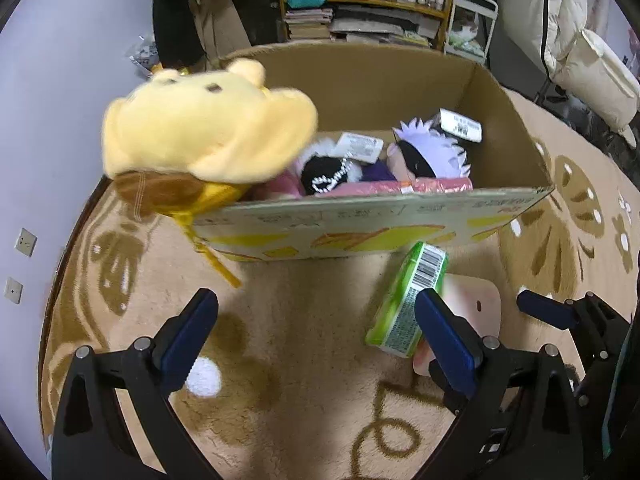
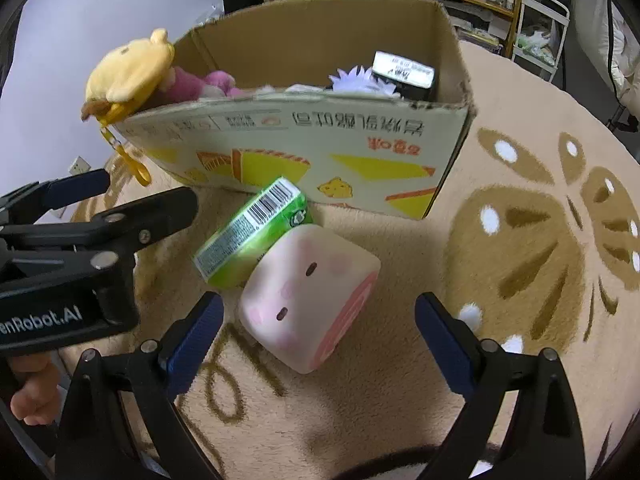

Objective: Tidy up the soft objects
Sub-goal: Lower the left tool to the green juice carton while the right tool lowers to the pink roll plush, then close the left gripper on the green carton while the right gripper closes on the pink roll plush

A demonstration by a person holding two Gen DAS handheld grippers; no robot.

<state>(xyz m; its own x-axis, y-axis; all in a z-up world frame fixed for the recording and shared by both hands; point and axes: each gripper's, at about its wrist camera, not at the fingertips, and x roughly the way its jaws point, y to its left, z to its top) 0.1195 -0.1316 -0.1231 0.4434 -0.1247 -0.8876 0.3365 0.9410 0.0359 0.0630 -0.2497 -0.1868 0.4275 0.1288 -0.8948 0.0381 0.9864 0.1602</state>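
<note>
Several plush toys point(image 1: 424, 156) are already gathered in the cardboard box point(image 2: 320, 140), and a yellow plush point(image 1: 200, 136) is perched on its left corner. Left on the carpet point(image 2: 500, 280) in front are a pink cube toy point(image 2: 312, 300) and a green tissue pack point(image 2: 252, 232). Both the left gripper point(image 1: 316, 332) and the right gripper point(image 2: 316, 332) are seen with fingers spread, nothing held.

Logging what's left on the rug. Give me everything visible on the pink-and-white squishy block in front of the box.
The pink-and-white squishy block looks like soft foam: a rounded cuboid, white top with pale pink blotches and two small dark oval marks, and a pink striped end face. It lies tilted on the beige rug, in front of the cardboard box, pressed against the green packet. The right gripper is open around it, not touching.
</note>
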